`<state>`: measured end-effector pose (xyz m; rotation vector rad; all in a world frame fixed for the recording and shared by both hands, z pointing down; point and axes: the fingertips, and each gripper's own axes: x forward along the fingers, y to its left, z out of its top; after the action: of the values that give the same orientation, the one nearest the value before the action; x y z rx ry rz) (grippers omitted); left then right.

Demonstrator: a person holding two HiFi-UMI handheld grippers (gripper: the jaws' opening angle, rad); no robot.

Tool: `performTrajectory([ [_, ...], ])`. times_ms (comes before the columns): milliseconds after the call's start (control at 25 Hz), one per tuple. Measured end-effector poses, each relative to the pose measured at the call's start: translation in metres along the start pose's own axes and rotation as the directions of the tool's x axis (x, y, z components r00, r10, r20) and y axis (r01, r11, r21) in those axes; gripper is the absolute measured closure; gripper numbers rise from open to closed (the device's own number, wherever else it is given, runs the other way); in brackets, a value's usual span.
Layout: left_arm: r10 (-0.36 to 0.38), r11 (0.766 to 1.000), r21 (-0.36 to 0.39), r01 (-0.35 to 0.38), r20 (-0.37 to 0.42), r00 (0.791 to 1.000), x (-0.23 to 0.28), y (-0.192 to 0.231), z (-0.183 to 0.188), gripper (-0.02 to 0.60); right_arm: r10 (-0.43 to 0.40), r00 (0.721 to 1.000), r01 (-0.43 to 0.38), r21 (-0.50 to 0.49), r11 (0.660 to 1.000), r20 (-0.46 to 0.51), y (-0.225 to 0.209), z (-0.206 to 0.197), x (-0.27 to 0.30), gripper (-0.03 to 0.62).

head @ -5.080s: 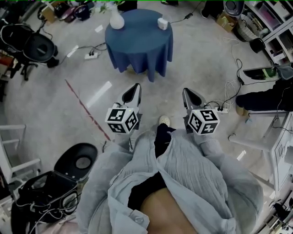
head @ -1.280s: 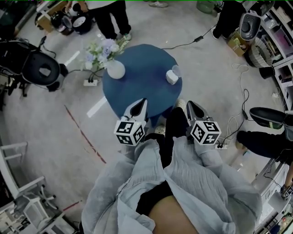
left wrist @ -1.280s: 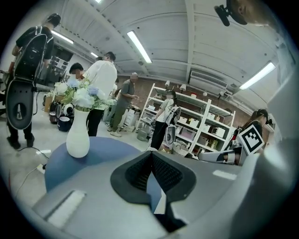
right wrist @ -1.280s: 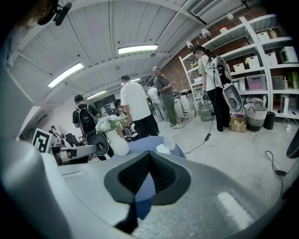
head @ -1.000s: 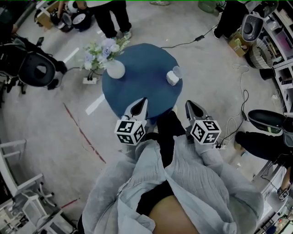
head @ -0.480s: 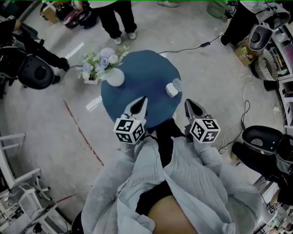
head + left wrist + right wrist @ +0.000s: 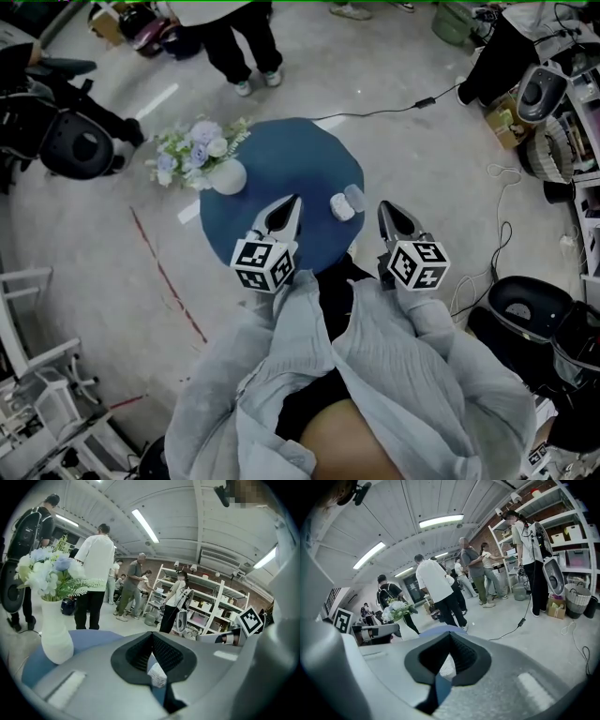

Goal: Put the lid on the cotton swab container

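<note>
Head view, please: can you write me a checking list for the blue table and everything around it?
Surface: round table under a blue cloth, mostly bare.
Job's things: small white piece and clearer round piece side by side near the right edge; cannot tell which is the container and which the lid.
Clutter: white vase of flowers at the left edge.
Grippers: left hand-held gripper and right hand-held gripper both shut, empty, pointing toward the table.
Cables: black cable on the floor beyond the table.
Surroundings: people standing beyond; black chair at left.
</note>
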<state>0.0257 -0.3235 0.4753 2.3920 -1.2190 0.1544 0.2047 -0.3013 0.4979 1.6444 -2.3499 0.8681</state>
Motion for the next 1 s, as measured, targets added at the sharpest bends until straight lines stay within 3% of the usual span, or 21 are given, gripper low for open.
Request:
performTrajectory([
  [560,0.063,0.998,-0.014,-0.064,-0.037,0.997,0.026,0.021,-0.002,0.565,0.027,0.996,-0.028,-0.016,0.999,-0.090,-0.030,0.004,0.047,0.592],
  [1000,0.074,0.997,-0.023,-0.076,-0.101,0.992,0.039,0.036,-0.029,0.565,0.003,0.978,0.000,0.016,1.000,-0.210,-0.059,-0.029,0.087,0.592],
])
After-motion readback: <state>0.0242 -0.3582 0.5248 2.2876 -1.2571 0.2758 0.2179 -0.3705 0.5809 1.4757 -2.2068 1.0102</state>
